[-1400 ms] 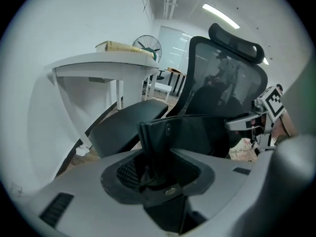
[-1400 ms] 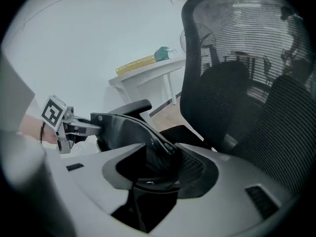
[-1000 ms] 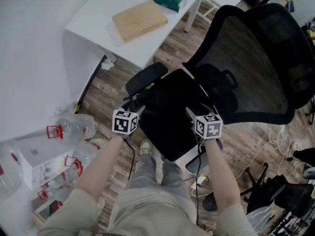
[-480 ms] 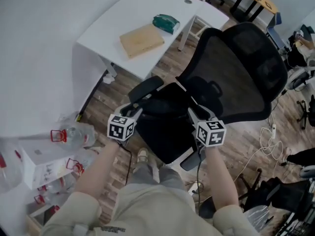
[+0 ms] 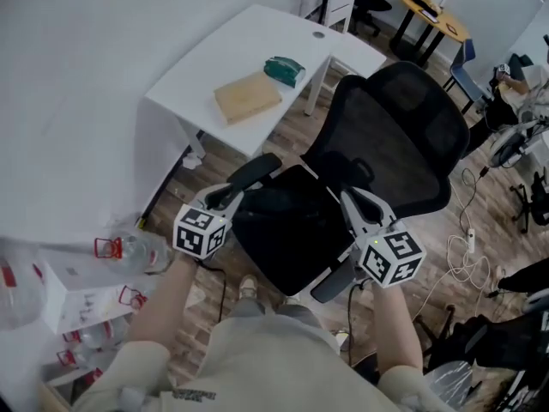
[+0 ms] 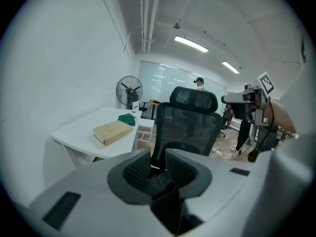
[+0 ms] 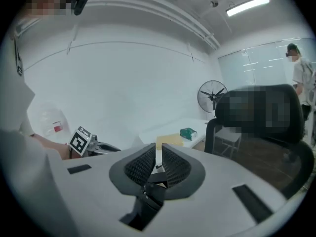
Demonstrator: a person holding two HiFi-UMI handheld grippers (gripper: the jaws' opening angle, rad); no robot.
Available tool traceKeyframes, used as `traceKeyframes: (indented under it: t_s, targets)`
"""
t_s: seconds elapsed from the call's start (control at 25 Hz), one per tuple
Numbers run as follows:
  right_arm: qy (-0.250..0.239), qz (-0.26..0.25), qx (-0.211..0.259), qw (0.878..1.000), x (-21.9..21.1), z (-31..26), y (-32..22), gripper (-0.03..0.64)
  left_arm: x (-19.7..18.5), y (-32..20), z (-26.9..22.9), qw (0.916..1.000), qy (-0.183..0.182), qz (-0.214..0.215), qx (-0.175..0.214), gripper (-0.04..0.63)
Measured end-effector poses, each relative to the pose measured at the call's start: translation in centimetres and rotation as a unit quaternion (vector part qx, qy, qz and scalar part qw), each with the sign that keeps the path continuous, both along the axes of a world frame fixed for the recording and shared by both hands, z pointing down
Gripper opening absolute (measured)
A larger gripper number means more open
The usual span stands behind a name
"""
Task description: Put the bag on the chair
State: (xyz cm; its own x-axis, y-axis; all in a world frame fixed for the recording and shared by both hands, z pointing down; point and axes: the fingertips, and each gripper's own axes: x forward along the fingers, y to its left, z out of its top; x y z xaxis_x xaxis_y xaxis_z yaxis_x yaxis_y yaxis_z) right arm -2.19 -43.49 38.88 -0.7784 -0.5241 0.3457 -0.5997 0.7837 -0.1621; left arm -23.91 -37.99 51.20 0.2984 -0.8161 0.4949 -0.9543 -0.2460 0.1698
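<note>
A black bag (image 5: 287, 221) lies flat on the seat of the black mesh-backed office chair (image 5: 403, 136); its outline is hard to separate from the dark seat. My left gripper (image 5: 225, 198) hovers above the seat's left side by the armrest, apart from the bag. My right gripper (image 5: 354, 204) hangs over the seat's right side. Both sets of jaws have just been closing and stand narrowly open with nothing between them. The left gripper view (image 6: 159, 154) looks over the chair back. The right gripper view (image 7: 159, 149) looks toward the desk.
A white desk (image 5: 206, 67) behind the chair carries a tan book (image 5: 247, 98) and a green object (image 5: 285, 69). Water bottles (image 5: 129, 247) and a white box (image 5: 73, 286) sit on the floor at left. Cables (image 5: 463, 256) lie at right. A fan (image 6: 129, 90) stands beyond the desk.
Both grippers have lifted off the chair seat toward the camera and spread slightly apart. The black bag stays on the seat.
</note>
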Motion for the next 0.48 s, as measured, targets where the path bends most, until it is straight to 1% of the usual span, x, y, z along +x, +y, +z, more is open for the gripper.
traceKeyframes:
  t_s: [0.12, 0.2, 0.4, 0.48]
  targets:
    - [-0.026, -0.007, 0.017, 0.999, 0.4, -3.5, 1.8, 0.049, 1.1, 1.0, -3.9, 0.9992, 0.027, 0.011, 0.027, 0.097]
    - [-0.040, -0.010, 0.029, 0.999, 0.7, -5.4, 3.1, 0.043, 1.7, 1.8, -6.5, 0.9979, 0.038, 0.015, 0.050, 0.089]
    - [-0.063, -0.008, 0.052, 0.997, 1.9, -8.9, 5.5, 0.037, 2.8, 3.2, -12.5, 0.9926, 0.046, 0.025, 0.110, 0.077]
    - [-0.071, -0.007, 0.058, 0.996, 2.2, -10.0, 6.5, 0.034, 3.2, 4.1, -14.5, 0.9897, 0.043, 0.033, 0.132, 0.067]
